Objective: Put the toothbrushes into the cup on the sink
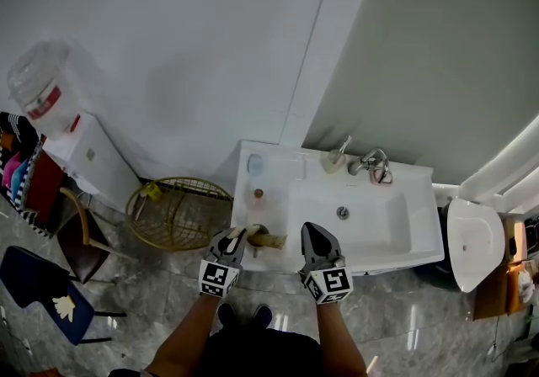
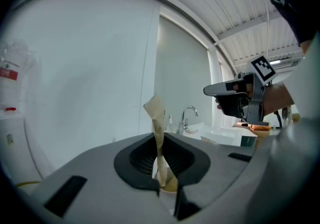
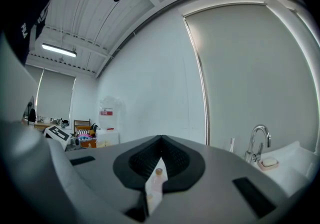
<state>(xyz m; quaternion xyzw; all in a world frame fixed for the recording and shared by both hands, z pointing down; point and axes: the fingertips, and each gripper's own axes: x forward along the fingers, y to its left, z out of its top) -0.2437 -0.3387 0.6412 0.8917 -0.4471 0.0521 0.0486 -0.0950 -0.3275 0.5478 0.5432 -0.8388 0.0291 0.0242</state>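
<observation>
My left gripper (image 1: 239,235) is at the sink's front left corner, shut on a tan, crumpled paper wrapper (image 1: 267,240) that sticks out to the right. In the left gripper view the wrapper (image 2: 158,133) stands up between the jaws of the left gripper (image 2: 159,154). My right gripper (image 1: 313,230) is over the basin's front rim, shut with nothing in it; its closed jaws fill the right gripper view (image 3: 161,155). A pale blue cup (image 1: 255,165) sits at the counter's back left. A white toothbrush (image 1: 341,149) leans in a holder by the tap.
The white sink (image 1: 421,236) has a chrome tap (image 1: 375,163) at the back. A small bottle with a brown cap (image 1: 258,194) stands on the left counter. A wire basket (image 1: 177,211) and a water dispenser (image 1: 84,156) stand to the left, a toilet (image 1: 474,241) to the right.
</observation>
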